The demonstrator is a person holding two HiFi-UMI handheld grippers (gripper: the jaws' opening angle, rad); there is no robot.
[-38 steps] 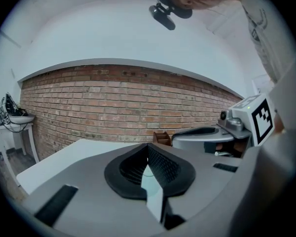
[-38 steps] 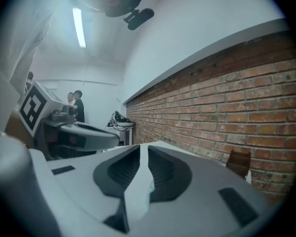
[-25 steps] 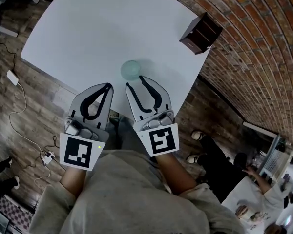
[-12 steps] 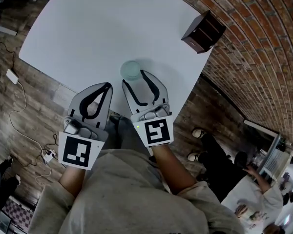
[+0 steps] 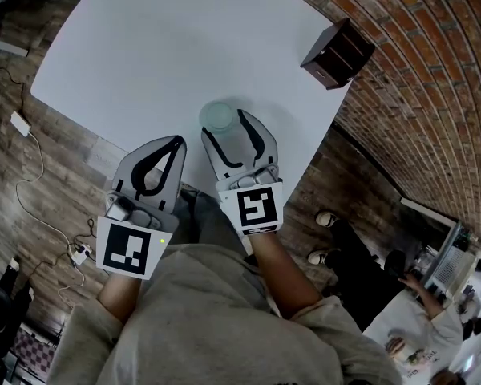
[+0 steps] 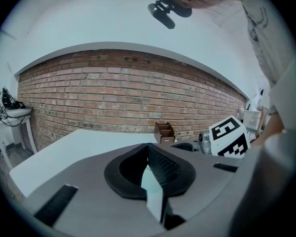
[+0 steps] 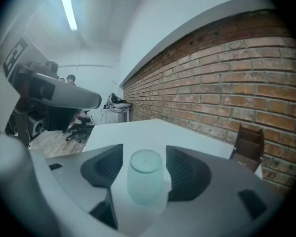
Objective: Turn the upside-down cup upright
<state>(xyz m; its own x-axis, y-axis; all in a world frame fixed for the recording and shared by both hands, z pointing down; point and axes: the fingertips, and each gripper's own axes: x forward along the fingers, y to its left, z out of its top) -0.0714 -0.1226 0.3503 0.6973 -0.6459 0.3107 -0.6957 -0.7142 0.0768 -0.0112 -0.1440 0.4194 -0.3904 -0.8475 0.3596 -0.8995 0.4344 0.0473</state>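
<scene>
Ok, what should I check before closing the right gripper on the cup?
1. The cup stands upside down on the table: ok.
2. Jaws of the right gripper, which have just been opening, straddle the cup: ok.
3. Grip on the cup: not ok, gaps show on both sides.
4. The left gripper is shut, empty and away from the cup: ok.
5. The wooden box is far from the cup: ok.

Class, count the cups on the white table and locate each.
1. The cup stands upside down near the table edge, between the jaws of the right gripper, which have just been opening.
</scene>
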